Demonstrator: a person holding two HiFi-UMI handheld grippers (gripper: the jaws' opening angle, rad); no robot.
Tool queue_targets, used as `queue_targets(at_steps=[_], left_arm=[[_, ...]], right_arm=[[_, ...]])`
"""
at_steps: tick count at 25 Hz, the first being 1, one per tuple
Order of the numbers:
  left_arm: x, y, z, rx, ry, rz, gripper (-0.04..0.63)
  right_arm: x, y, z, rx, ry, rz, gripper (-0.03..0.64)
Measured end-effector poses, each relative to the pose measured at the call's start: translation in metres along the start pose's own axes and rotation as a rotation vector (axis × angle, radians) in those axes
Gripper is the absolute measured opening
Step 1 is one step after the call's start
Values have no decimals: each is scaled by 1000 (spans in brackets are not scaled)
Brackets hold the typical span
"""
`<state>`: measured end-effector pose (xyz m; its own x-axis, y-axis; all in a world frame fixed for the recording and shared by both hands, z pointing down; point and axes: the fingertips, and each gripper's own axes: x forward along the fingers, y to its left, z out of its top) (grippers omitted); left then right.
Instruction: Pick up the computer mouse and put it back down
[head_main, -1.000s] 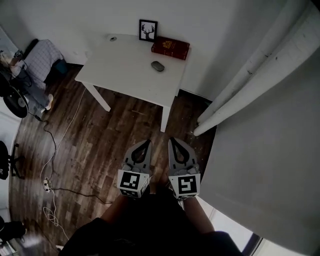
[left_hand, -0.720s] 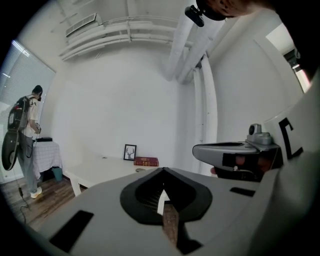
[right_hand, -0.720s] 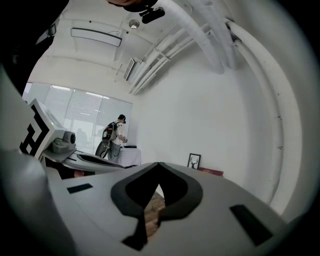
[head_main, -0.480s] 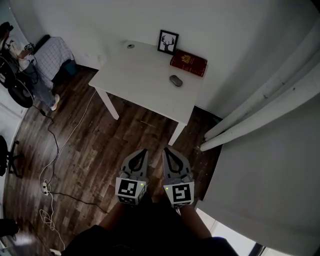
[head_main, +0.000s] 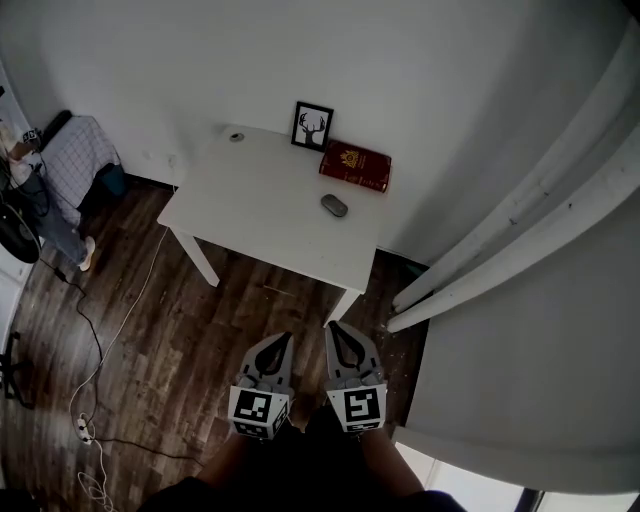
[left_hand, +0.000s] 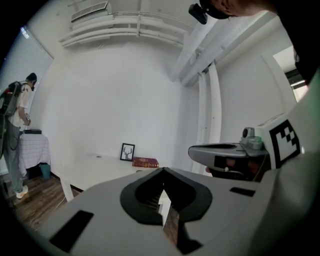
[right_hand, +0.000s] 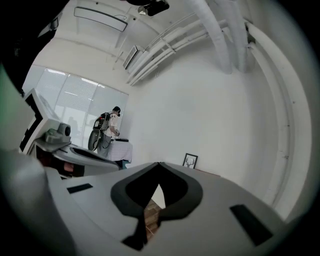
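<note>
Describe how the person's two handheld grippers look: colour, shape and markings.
The left gripper and the right gripper are both grey, with tapered jaws framing a black teardrop-shaped cut-out. Each carries at its rear a white cube printed with black square markers. No cables show on either. The person wears dark clothing.

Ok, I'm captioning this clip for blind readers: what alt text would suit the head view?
Two shut grey claws, the left claw and right claw, point across dark wooden floor toward a white rectangular table holding a small grey computer mouse, a red hardback book and a black-framed deer picture.
</note>
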<state>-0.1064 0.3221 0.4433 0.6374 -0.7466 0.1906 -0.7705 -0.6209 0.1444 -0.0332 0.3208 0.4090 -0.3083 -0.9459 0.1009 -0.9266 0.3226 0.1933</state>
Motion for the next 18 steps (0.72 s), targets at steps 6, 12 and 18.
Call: queue_targets(at_steps=[6, 12, 18], left_arm=[[58, 0, -4, 15, 33, -35, 2], [141, 22, 12, 42, 68, -8, 2], [213, 25, 21, 49, 117, -1, 2]], right_arm=[[43, -47, -5, -41, -18, -14, 20], [112, -107, -9, 25, -30, 13, 20], [158, -154, -24, 51, 26, 96, 20]])
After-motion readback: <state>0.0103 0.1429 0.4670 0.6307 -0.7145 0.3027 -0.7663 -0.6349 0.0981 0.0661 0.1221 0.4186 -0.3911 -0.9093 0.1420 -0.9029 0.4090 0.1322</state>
